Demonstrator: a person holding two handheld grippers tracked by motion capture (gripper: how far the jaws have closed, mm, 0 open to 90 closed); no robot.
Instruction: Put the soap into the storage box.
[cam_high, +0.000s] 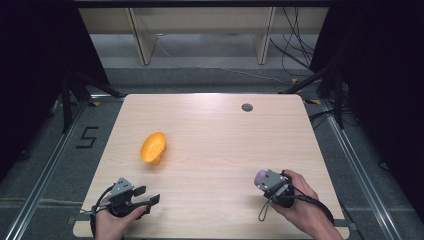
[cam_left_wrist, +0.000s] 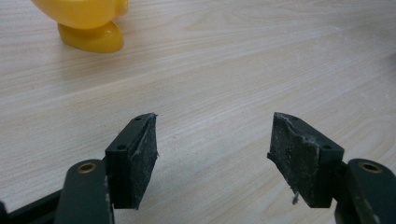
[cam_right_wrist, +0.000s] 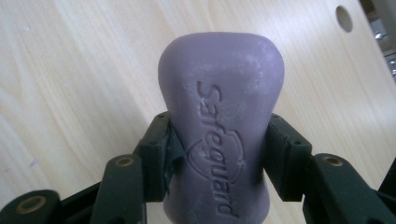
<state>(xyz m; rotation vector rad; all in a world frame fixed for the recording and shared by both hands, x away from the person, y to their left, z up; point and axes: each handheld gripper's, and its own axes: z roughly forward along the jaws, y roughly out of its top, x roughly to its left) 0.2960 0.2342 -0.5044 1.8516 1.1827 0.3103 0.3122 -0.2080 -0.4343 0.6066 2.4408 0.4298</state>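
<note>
Currently right hand-held gripper (cam_right_wrist: 217, 154) is clamped on the purple soap bar (cam_right_wrist: 221, 126) over the surface (cam_high: 215, 130) near its right front, left hand-held gripper (cam_left_wrist: 212, 156) open and empty; likely target is the yellow dish (cam_high: 153, 147), so carry level, grip firm.

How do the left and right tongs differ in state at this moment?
The left tongs stand open with nothing between the jaws; the right tongs are shut on a purple soap bar. The left tongs point toward the yellow dish; the right tongs point over bare table. Both are hand-held near the table's front edge.
</note>
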